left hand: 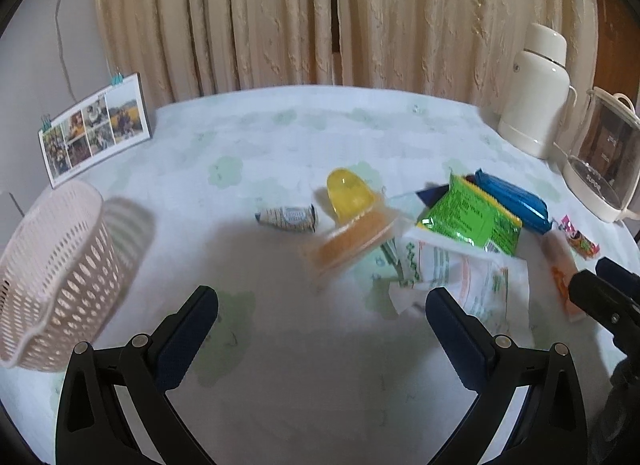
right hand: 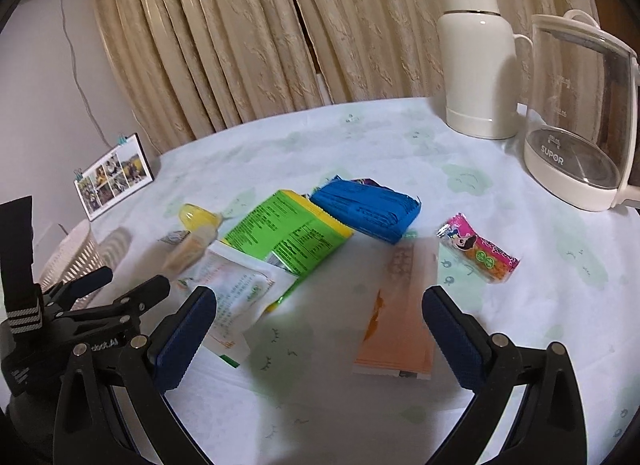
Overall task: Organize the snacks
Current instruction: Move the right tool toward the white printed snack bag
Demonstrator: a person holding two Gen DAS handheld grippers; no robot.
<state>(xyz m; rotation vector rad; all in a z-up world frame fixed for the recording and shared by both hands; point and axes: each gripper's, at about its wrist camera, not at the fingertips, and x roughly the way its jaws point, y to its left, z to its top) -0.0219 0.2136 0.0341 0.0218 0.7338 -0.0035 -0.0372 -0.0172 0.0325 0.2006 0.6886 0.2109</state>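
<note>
The table (right hand: pixel 360 145), round and covered in a pale cloth with green cloud prints, carries everything noted here. Beige pleated curtains (right hand: pixel 240 45) hang behind it.

At the far right edge stand a glass electric kettle (right hand: pixel 580 105) marked SUPOR and, just beside it, a cream thermos flask (right hand: pixel 476 61), both upright. A perforated pinkish plastic basket (left hand: pixel 60 277) sits at the left edge, tilted in the left wrist view, nothing visible inside it. A photo card (left hand: pixel 96 125) held by clips leans behind the basket, near the wall.

The snacks lie clustered in the table's middle, outside the basket. A white sachet (right hand: pixel 236 297) with green print overlaps a green packet (right hand: pixel 284 237); a blue packet (right hand: pixel 368 209) lies touching the green one on its far side. An orange flat packet (right hand: pixel 400 325) lies apart, toward the right. A jelly cup (left hand: pixel 352 221) with yellow bowl lies on its side, blurred. A small pink candy wrapper (right hand: pixel 480 253) rests well right of the blue packet. A small wrapped cone-shaped sweet (left hand: pixel 288 219) lies left of the jelly cup.

Left gripper (left hand: pixel 320 305): jaws wide apart, holding nothing, above bare cloth. Right gripper (right hand: pixel 320 305): jaws wide apart, holding nothing, the orange flat packet between the fingers in view.
</note>
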